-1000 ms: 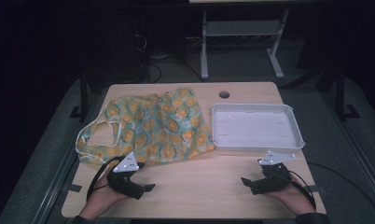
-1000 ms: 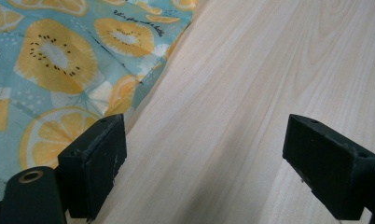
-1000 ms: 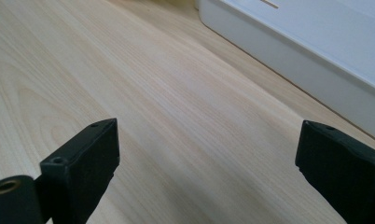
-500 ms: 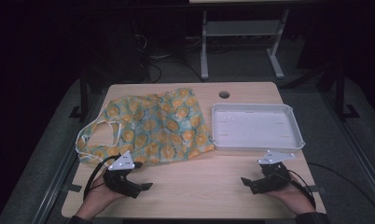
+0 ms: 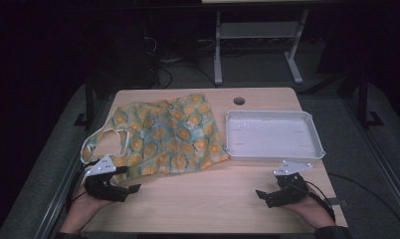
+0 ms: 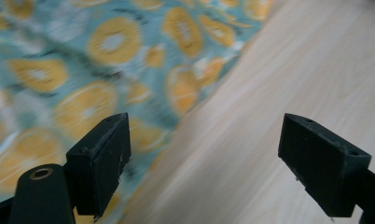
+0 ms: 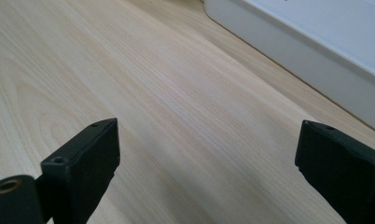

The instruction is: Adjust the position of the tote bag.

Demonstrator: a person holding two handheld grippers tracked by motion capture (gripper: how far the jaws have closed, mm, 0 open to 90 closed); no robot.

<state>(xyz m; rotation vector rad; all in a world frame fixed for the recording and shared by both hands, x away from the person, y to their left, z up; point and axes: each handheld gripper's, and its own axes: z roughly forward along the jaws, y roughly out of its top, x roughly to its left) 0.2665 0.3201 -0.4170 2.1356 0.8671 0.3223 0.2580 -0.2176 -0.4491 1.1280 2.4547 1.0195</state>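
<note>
A teal cloth bag [image 5: 163, 137] printed with orange slices lies flat on the left half of the wooden table [image 5: 208, 199], its handle loop at the far left. An empty white tray [image 5: 272, 134] sits on the right half. My left gripper [image 5: 128, 180] rests low at the bag's near edge, open, one jaw over the cloth [image 6: 83, 84] and the other over bare wood. My right gripper [image 5: 260, 196] lies open on bare wood in front of the tray [image 7: 316, 51], nothing between its jaws.
A round cable hole [image 5: 239, 101] is cut in the table's far edge. A metal stand [image 5: 257, 45] and cables are on the dark floor beyond. Bare wood stretches between the two grippers.
My left gripper has crept a little to the left along the bag's near edge. The right gripper, bag and tray are as before.
</note>
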